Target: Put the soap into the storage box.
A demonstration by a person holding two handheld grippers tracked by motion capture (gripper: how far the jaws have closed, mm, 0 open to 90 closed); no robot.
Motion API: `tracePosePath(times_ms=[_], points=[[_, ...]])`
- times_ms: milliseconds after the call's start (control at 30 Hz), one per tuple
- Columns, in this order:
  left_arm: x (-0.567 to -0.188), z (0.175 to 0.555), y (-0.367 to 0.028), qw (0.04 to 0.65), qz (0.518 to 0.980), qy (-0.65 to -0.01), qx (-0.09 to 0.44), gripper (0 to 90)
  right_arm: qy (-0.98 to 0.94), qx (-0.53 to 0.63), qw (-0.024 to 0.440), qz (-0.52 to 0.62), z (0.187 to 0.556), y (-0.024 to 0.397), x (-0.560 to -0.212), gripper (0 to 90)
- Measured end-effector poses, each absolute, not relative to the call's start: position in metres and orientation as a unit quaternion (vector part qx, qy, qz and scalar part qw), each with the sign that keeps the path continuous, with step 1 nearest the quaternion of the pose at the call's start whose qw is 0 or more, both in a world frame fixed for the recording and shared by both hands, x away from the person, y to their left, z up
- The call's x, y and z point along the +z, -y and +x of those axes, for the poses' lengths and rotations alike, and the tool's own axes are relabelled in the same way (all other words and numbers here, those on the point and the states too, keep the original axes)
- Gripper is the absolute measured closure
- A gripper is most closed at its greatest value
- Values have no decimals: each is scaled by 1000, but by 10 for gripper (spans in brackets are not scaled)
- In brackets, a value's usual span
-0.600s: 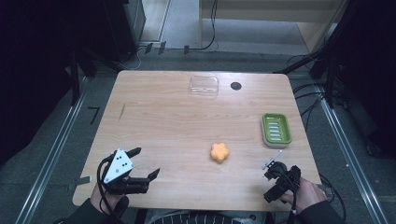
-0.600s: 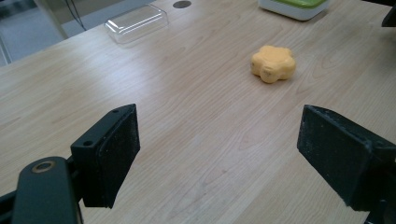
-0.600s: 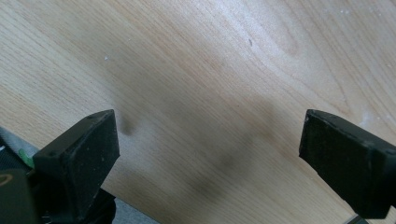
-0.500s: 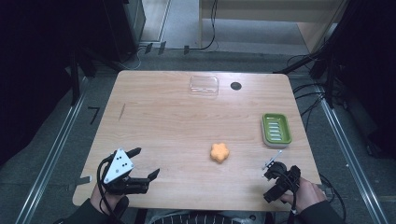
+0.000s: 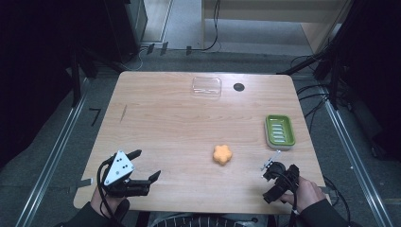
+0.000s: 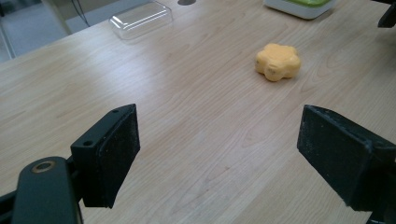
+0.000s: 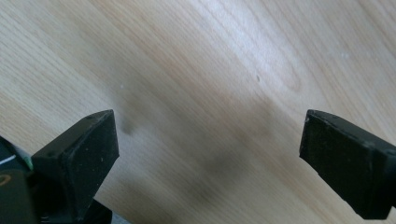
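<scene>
Orange flower-shaped soap: lying free on the wooden table, toward the near edge, right of centre. No long axis; roughly round.
Right gripper: jaws wide apart, empty, near right corner; probably the nearer one.
Left gripper: jaws wide apart, empty; soap ahead and to its right.
Green soap dish: right edge.
Clear lid: far edge.

Left claw and right claw (each hand-held) gape wide, holding nothing.
</scene>
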State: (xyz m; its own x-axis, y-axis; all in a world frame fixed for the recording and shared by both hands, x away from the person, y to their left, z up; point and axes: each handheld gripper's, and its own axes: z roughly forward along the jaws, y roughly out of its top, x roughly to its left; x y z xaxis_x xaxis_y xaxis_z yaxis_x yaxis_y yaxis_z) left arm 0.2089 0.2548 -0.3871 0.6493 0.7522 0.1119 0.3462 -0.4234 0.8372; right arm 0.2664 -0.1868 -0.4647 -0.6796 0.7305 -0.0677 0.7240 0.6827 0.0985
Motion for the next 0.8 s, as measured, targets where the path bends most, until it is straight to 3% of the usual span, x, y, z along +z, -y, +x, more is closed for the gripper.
tracePosePath(times_ms=[800], points=[[-387,202,-263,419,802,-347,246,136,-930,52,60,360,287,149,-453,45]])
